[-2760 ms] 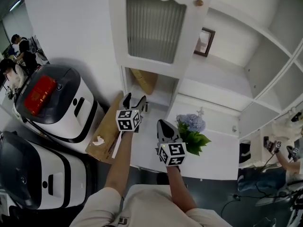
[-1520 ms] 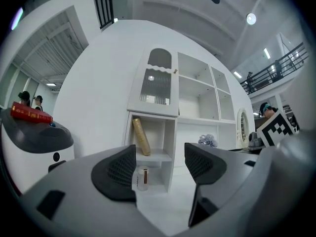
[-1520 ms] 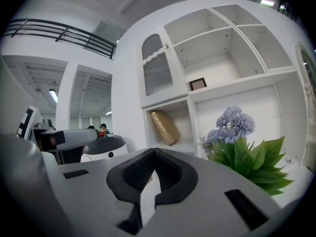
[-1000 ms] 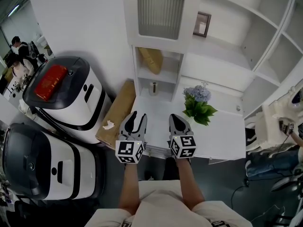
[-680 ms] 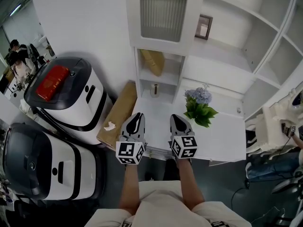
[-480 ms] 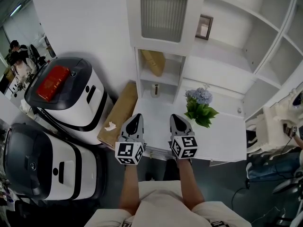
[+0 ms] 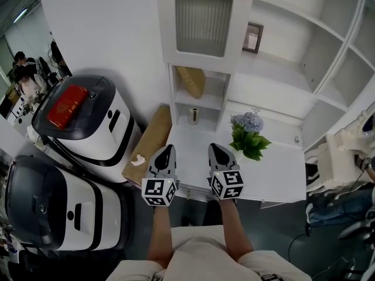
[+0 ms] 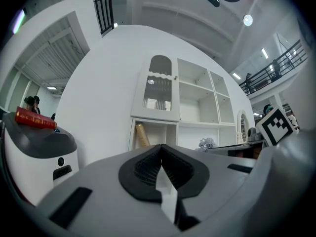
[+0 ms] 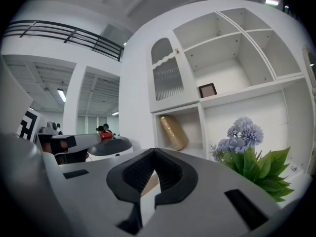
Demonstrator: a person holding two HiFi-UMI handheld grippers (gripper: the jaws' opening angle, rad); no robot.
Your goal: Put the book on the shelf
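The book [image 7: 191, 81] stands tilted in the upper compartment of the narrow shelf [image 7: 174, 101], directly under the cabinet door [image 7: 204, 22] with ribbed glass. Neither gripper touches it. In the compartment just below it sits a small cylinder [image 7: 193, 116].

In the head view, both grippers are held side by side over the front edge of the white counter [image 7: 275, 171], pointing toward the shelf. The book is well apart from them, ahead and roughly between their two lines.

The left gripper [image 7: 167, 151] has its jaws pressed together at the tips with nothing between them. In the left gripper view, the left gripper [image 8: 161, 148] shows its dark pads meeting, and the book [image 8: 141, 135] appears beyond them, a little to the left of the closed tips.

The right gripper [image 7: 214, 150] is likewise pressed together and empty. In the right gripper view, the right gripper [image 9: 154, 153] has its pads meeting, with the book [image 9: 174, 131] farther off, slightly to the right.

A bunch of blue flowers [image 7: 247, 134] with green leaves stands on the counter just ahead and to the right of the right gripper. A cardboard box [image 7: 149, 142] leans beside the counter to the left of the left gripper.
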